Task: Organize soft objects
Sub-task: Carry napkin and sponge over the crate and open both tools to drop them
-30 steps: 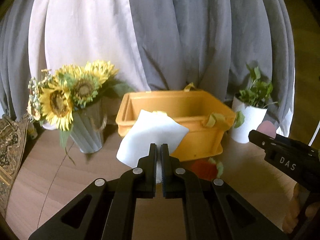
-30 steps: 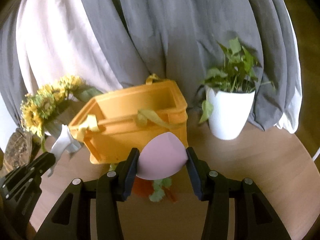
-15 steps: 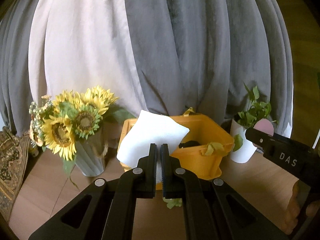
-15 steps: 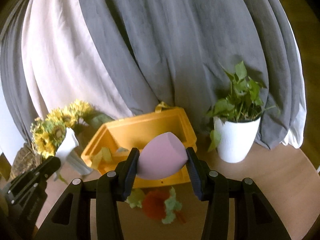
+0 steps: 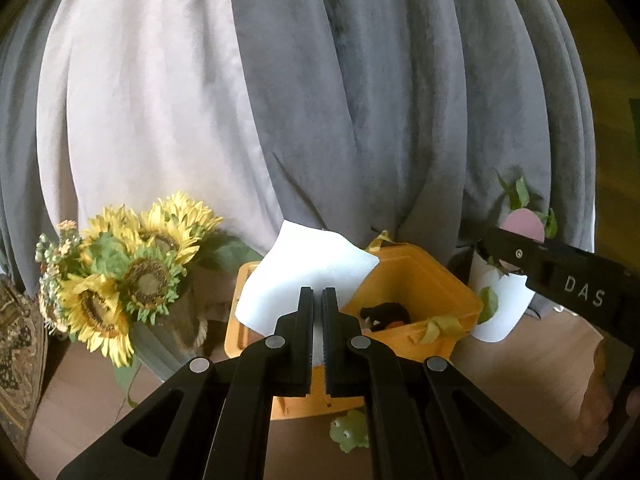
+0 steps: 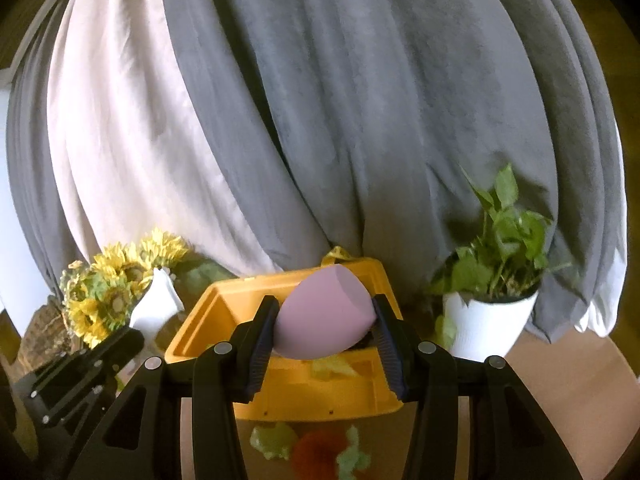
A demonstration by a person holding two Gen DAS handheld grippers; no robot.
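My left gripper (image 5: 317, 300) is shut on a white foam sheet (image 5: 304, 272), which stands up above the near left rim of the orange bin (image 5: 436, 284). A dark soft object (image 5: 386, 312) lies inside the bin. My right gripper (image 6: 326, 310) is shut on a pink egg-shaped sponge (image 6: 326, 312), held above the orange bin (image 6: 316, 396). A green frog toy (image 5: 348, 434) sits on the table in front of the bin. An orange and green plush (image 6: 316, 452) also lies before the bin. The left gripper with the white foam sheet (image 6: 154, 308) shows at the left of the right wrist view.
A vase of sunflowers (image 5: 132, 276) stands left of the bin. A white pot with a green plant (image 6: 492, 312) stands to its right. Grey and white curtains (image 6: 320, 100) hang close behind. A patterned cushion (image 5: 16, 356) lies at the far left on the wooden table (image 6: 560, 368).
Both grippers have risen with their loads and moved toward the bin. The bin's inside now shows, and the frog toy has come into the left wrist view.
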